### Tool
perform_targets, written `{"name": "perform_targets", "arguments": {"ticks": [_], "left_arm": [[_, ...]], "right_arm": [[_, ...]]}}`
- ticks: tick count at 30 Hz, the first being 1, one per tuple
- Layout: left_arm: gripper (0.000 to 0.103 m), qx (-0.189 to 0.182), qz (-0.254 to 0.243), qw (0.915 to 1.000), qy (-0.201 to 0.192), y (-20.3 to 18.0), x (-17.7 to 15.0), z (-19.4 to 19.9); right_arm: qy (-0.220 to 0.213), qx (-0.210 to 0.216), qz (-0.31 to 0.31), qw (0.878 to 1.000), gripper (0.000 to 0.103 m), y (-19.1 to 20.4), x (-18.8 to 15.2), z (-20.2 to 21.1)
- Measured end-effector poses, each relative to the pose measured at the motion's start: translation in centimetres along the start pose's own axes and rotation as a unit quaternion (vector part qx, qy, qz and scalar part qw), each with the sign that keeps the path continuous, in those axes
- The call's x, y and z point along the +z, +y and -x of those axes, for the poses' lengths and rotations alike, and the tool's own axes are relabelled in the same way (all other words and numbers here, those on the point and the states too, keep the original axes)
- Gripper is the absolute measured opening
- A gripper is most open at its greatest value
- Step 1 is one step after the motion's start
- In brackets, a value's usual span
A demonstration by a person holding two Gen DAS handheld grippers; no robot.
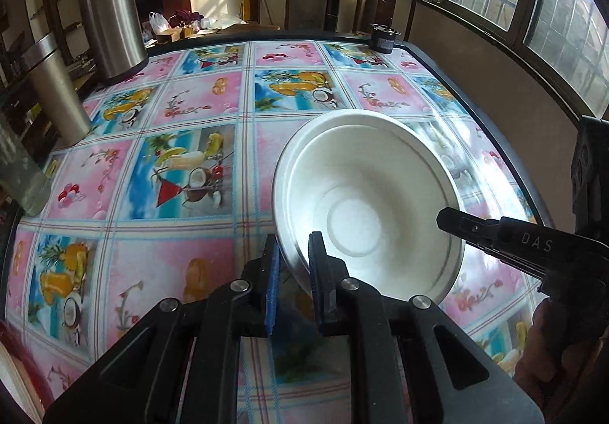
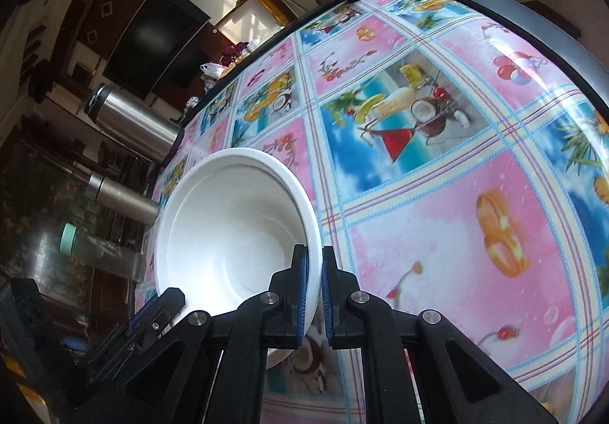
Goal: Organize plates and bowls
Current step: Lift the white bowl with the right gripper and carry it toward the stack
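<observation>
I hold a white bowl (image 1: 365, 203) up off the patterned table (image 1: 160, 165), pinched by its rim on two sides: my left gripper (image 1: 295, 264) is closed on the near edge, one pad inside and one outside, and my right gripper (image 2: 313, 271) clamps the opposite edge the same way. The rim shows a doubled line in the left view, so this may be two bowls nested; I cannot tell for sure. If my hands drift apart or twist unevenly, I judge the thin rim could flex and slip out, or an inner bowl could slide free. The bowl is tilted, its mouth facing up and toward my left camera; being round, it has no long axis.
</observation>
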State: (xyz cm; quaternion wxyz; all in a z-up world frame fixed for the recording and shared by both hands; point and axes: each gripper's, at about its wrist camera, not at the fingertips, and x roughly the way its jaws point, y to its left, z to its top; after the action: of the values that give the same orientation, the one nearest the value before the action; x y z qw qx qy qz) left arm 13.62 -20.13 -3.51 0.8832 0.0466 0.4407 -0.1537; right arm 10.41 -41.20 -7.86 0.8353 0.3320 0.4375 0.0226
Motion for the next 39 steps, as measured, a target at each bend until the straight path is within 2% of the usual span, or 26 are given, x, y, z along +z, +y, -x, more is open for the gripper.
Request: {"name": "perform_targets", "arguments": {"ticks": [8,22,33,39], "left_arm": [[0.013,0.009,0.01,0.9998,-0.013,3.0,-4.5,2.8],[0.013,0.035,0.042,0.9978,-0.039,8.4,-11.2,8.2],[0.014,0.048,0.082,0.9945,-0.044,12.6,-15.1,10.7],[0.013,0.047,0.098,0.9926,-0.055,14.5,-15.7,12.7]], "right_arm": [[0.013,0.016,0.029,0.999,0.008,2.2,-5.0,-0.4],[0.022,0.038,0.085,0.995,0.009,7.8,-11.6,-1.0],[0.034,0.039,0.133,0.99,0.009,12.4,-15.6,-1.4],[0.038,0.046,0.149,0.987,0.009,14.7,-16.7,-0.9]]}}
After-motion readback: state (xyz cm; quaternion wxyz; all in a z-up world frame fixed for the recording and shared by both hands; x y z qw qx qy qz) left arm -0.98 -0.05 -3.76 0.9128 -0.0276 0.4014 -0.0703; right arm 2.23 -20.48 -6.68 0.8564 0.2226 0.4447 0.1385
